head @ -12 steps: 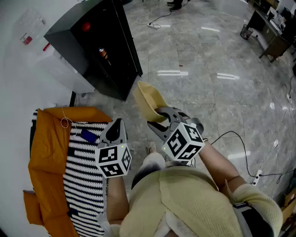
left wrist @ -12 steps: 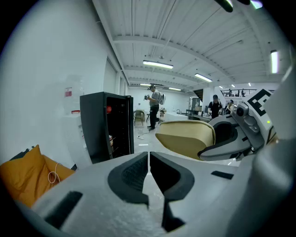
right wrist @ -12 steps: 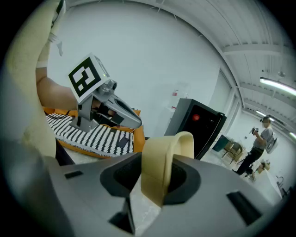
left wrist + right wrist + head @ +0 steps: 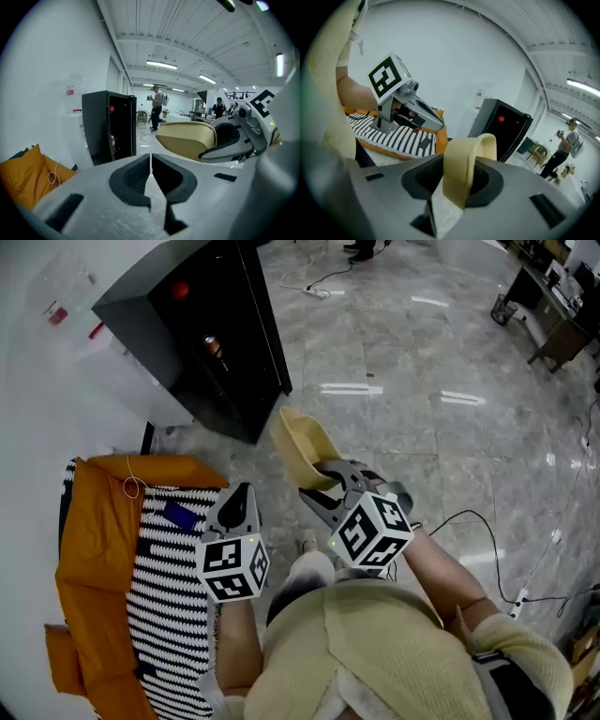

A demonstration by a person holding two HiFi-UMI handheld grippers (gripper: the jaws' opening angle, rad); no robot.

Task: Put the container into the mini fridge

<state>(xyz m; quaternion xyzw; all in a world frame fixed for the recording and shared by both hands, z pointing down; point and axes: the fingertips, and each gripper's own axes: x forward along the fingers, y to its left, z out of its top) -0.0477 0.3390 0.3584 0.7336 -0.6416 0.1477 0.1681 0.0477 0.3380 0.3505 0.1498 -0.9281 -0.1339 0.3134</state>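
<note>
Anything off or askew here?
The container hangs tipped on edge, pinched by its rim in the right gripper. The mini fridge looks open. The left gripper is shut, empty. Nothing spilled.

Your container (image 4: 302, 448) looks like smooth, matt tan plastic. The fridge (image 4: 187, 329) is smooth black with a faint sheen. The floor (image 4: 441, 343) is polished stone tile, glossy enough to mirror the lights. The striped cloth (image 4: 164, 587) looks knitted and the orange cloth (image 4: 89, 540) soft and matt. Left claw (image 4: 238, 493) and right claw (image 4: 323, 482) are matt grey plastic, with ribbed black pads (image 4: 133, 177).

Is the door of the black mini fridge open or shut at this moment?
Open: the mini fridge shows its dark inside, with a can standing in it.
</note>
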